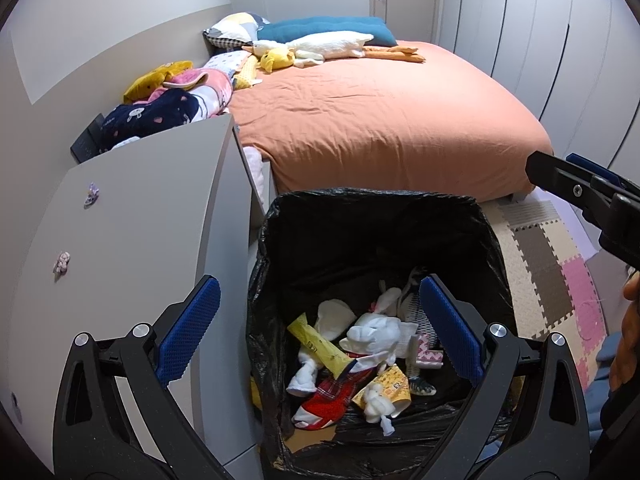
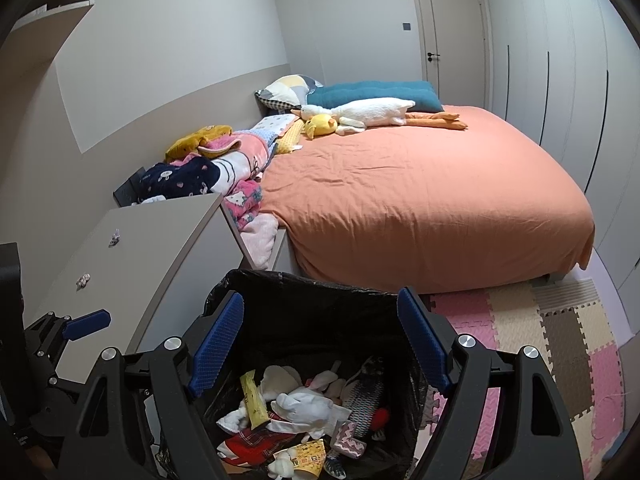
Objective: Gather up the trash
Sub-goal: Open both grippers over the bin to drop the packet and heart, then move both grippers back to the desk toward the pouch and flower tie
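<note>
Both the left gripper (image 1: pixel 320 320) and right gripper (image 2: pixel 320 344) hang spread and empty over the black-lined bin (image 1: pixel 276 248) already holding tissues and wrappers (image 1: pixel 360 364), while two small crumpled scraps (image 1: pixel 62 266) wait uncollected on the grey cabinet top (image 1: pixel 140 220)

The grey bench (image 1: pixel 152 200) carries two small crumpled scraps (image 1: pixel 91 194) (image 1: pixel 61 262), well apart. Beside it, the bed (image 1: pixel 380 120) under an orange sheet holds a white goose plush (image 1: pixel 320 46), a yellow duck plush (image 1: pixel 276 58), a teal pillow (image 1: pixel 328 28) and heaped blankets (image 1: pixel 188 96). The floor's foam puzzle mat (image 1: pixel 552 272) lies beside the black-lined trash bin (image 1: pixel 368 240).
</note>
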Available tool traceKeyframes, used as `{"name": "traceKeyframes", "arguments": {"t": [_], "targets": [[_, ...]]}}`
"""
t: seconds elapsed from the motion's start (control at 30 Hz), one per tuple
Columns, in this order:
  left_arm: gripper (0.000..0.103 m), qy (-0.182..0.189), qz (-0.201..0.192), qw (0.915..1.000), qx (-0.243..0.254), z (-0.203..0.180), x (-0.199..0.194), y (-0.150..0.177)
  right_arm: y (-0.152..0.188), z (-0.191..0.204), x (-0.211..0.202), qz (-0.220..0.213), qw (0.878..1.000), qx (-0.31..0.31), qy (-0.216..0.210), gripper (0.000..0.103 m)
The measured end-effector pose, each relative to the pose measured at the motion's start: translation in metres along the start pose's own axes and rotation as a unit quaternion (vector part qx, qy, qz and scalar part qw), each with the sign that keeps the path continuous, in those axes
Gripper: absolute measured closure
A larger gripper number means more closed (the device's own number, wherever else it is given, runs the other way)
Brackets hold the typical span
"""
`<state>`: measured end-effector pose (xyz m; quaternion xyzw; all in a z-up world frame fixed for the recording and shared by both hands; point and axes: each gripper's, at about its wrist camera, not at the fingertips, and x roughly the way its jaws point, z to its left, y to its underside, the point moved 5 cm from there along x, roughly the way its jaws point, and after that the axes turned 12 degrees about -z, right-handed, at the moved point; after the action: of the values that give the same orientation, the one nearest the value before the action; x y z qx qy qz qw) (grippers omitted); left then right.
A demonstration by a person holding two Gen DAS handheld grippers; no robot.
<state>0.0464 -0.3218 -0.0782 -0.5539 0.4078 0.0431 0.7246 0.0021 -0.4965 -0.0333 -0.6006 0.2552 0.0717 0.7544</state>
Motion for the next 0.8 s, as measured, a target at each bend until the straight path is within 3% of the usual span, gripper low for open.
{"name": "traceKeyframes", "arguments": {"t": [0.3,0.8], "targets": [[0.007,-0.024,0.0,0.9997,-0.009,0.031,0.007,0.006,0.006,0.031,0.022,0.018,1.0,-0.014,-0.013,0.023],[0.007,-0.052,-0.002,0.9966,-0.064,0.105,0.01,0.013,0.012,0.096,0.053,0.026,0.998,-0.031,-0.056,0.023]]}}
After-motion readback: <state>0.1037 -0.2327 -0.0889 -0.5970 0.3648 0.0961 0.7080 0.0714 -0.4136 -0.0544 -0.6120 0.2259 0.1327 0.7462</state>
